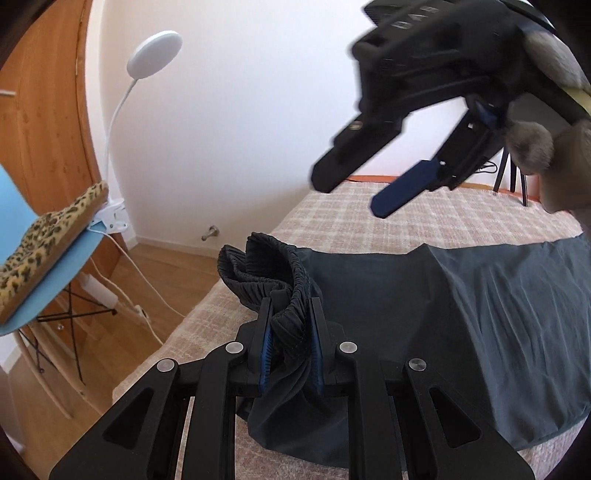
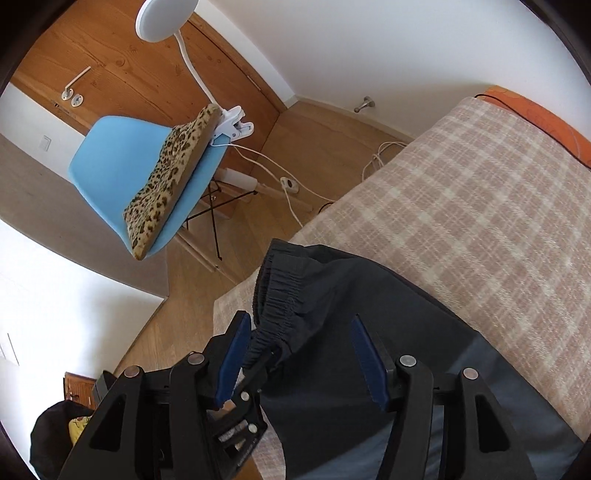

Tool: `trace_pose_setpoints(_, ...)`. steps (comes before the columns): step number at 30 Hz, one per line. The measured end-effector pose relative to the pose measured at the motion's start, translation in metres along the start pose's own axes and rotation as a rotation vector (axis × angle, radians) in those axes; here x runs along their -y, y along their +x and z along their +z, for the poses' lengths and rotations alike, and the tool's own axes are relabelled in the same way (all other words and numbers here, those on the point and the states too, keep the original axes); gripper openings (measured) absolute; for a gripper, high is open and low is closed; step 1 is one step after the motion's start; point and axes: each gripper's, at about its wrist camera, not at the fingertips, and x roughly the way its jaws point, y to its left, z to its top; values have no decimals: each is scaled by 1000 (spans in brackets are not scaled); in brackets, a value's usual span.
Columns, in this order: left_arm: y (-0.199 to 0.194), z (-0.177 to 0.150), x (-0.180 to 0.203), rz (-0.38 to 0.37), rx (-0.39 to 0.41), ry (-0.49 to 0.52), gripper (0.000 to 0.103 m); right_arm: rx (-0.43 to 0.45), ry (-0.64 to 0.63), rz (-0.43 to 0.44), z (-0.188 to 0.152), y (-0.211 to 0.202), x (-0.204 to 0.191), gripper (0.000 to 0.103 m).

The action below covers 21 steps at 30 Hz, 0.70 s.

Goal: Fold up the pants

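Dark grey pants (image 1: 461,295) lie across a bed with a beige checked blanket (image 1: 424,218). My left gripper (image 1: 291,306) is shut on the bunched elastic waistband (image 1: 266,273) at the bed's left corner. My right gripper (image 1: 351,199) hangs open in the air above the pants, holding nothing. In the right wrist view the right gripper (image 2: 299,325) is open above the waistband (image 2: 277,295), with the pants (image 2: 351,369) below and the left gripper's body beneath its left finger.
A blue chair (image 2: 122,162) with a leopard cushion (image 2: 173,166) and a clipped white lamp (image 2: 166,18) stands left of the bed on the wood floor. White cables (image 2: 291,199) trail on the floor. A wooden door (image 2: 129,74) is behind.
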Motion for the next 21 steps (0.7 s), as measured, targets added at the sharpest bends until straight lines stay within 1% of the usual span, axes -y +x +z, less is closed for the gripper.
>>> trace_pose_setpoints(6,0,-7,20,28,28,113,16,-107,-22,-20,22,46,-18,60)
trace_pose_setpoints(9,1,-10,28,26,30,140,16,-146,-34,-38,26,61,-25,60)
trace_pose_setpoints(12,1,-10,30,38,37,156,16,-182,-78,-101,26,69,-31,61)
trace_pose_setpoints(15,-1,-11,32,42,43,169,16,-199,-121,-205,24,72,-35,62)
trace_pose_setpoints(16,-2,-12,35,49,47,182,16,-208,-131,-222,24,72,-36,62)
trace_pose_setpoints(19,-6,-14,48,79,71,255,16,-247,-150,-254,24,80,-39,66)
trace_pose_setpoints(21,-7,-16,57,96,78,303,16,-281,-184,-307,23,91,-44,68)
